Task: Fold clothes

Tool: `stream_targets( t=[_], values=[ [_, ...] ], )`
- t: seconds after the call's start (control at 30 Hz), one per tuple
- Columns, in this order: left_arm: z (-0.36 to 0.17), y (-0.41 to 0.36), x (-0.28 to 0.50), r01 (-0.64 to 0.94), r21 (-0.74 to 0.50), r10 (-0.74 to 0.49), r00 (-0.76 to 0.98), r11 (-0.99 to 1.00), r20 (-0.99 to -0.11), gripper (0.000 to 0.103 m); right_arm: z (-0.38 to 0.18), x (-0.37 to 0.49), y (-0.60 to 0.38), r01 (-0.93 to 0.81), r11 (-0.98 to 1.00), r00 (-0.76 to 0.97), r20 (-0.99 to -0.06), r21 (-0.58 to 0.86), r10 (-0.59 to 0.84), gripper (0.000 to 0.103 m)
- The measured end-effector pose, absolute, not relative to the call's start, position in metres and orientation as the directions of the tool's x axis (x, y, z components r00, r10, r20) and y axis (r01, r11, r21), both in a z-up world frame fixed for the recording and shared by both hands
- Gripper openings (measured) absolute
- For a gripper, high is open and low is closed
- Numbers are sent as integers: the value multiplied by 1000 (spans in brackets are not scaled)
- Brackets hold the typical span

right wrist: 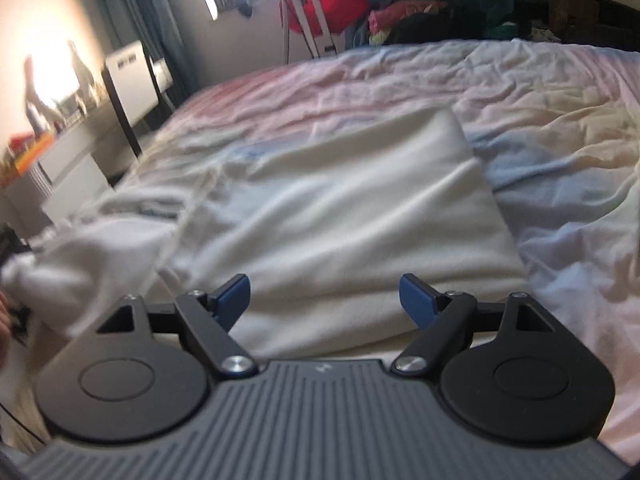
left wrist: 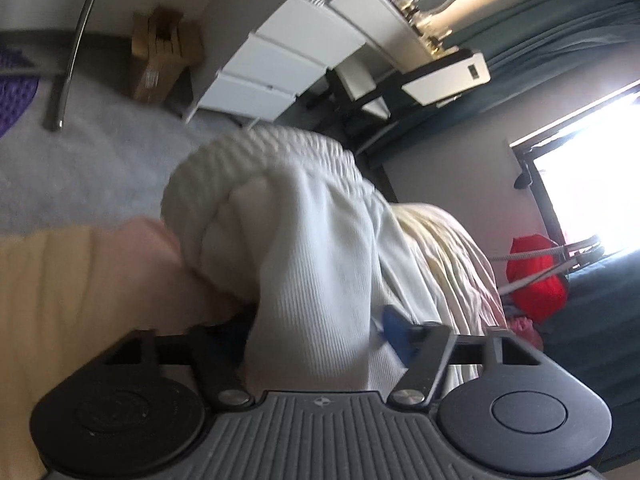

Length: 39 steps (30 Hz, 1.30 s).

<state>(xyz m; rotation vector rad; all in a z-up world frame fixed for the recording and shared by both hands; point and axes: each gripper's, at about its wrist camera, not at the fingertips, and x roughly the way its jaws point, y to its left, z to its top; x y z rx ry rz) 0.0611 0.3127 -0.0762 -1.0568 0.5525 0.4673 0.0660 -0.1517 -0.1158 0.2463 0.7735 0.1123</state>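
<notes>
While left gripper point(left wrist: 320, 332) clamps bunched white garment point(left wrist: 280, 216)

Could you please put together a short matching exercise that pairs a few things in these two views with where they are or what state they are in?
Things:
1. left gripper
2. right gripper
3. white garment
4. red bag

Places or states:
A. by the window, beyond the bed
B. open, with nothing between the pads
C. lying spread on the bed
D. with a bunch of white ribbed cloth between its pads

Pairs: 1-D, 2-B, 3-C, 4-A
</notes>
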Motion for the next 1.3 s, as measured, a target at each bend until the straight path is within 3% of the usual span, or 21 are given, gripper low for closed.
stream_targets(
  t=[0.03,0.1,0.13,0.23,0.47,0.67,0.87,1.03,1.2,1.3],
  values=[
    [-74,313,60,-597,-684,102,780,420,-618,35,-123,70,-148,-10,966,686,-701,260,196,84],
    [-67,311,58,-584,-679,120,790,445,-601,20,-131,74,-143,-8,970,670,-719,242,185,85],
    [-61,303,64,-578,-656,142,792,485,-594,18,-131,74,-140,-12,975,671,-721,223,173,85],
    [-39,281,73,-542,-600,198,816,588,-543,16,-129,72,-132,-21,982,677,-720,188,152,85],
    [22,205,67,-409,-501,260,903,763,-342,15,-101,55,-169,57,940,738,-648,336,186,83],
    [63,102,59,-319,-441,256,946,839,-197,15,-66,42,-204,80,918,818,-552,388,162,83],
    [71,-25,71,-232,-281,215,972,931,-91,15,-46,37,-243,113,908,871,-480,404,105,83],
    [34,-129,97,-111,-127,97,989,986,-110,15,-53,43,-281,178,860,873,-481,478,87,83],
    [-30,-213,108,19,4,-17,972,1000,-235,15,-60,47,-315,216,799,880,-466,561,90,84],
    [-67,-242,113,111,61,-86,946,992,-314,20,-65,48,-328,207,772,887,-448,601,111,84]
  ],
)
